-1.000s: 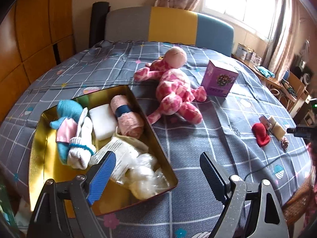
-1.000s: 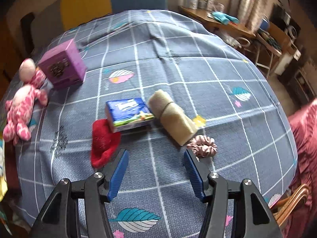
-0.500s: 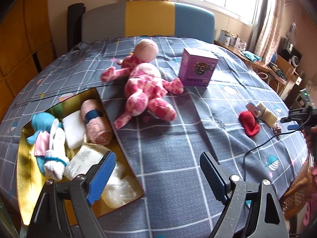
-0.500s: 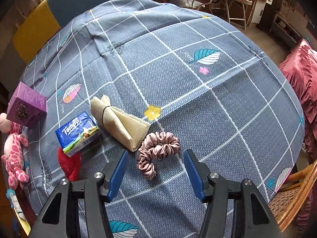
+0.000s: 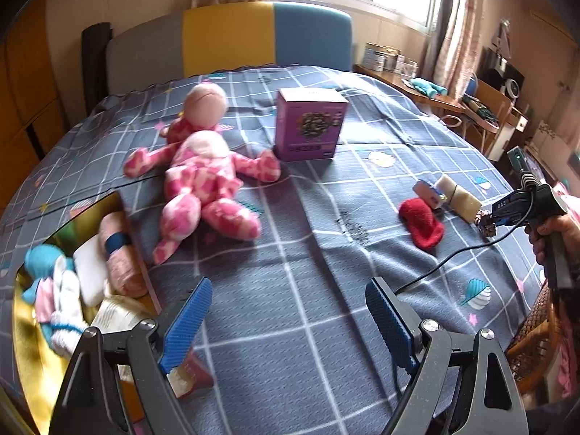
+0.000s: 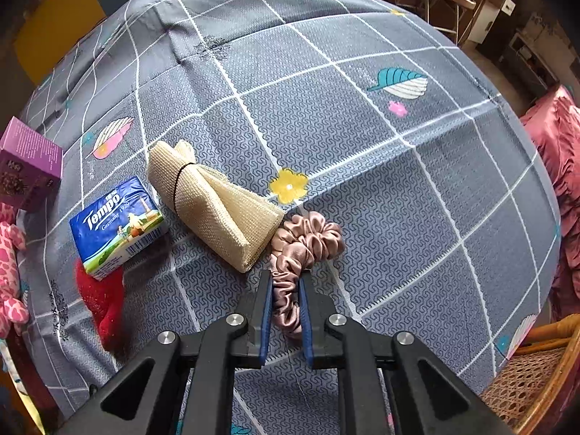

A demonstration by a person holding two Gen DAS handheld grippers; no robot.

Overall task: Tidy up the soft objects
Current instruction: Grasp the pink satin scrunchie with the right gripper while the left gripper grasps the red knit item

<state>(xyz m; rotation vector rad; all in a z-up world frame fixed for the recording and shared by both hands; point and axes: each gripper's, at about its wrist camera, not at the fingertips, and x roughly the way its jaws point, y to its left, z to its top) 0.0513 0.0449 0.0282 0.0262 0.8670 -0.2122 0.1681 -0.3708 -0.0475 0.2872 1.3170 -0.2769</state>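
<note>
- On the tabletop (image 6: pixel 362 145), right gripper (image 6: pixel 284 291) jaws, wide open half a second ago, now pinch the scrunchie (image 6: pixel 308 239) beside the mesh roll (image 6: pixel 214 203).
- Left gripper (image 5: pixel 286 311) gapes empty; lifting toward the tin (image 5: pixel 25 355) likely follows.

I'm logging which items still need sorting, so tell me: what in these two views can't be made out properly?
- Gold tin, left wrist view: cut off by the frame edge; the left gripper covers its near corner.
- Red sock, right wrist view: the Tempo tissue pack overlaps its top.
- Pink scrunchie, right wrist view: its near loop sits pinched inside the right gripper.
- Pink plush toy, right wrist view: mostly cut off at the left edge.
</note>
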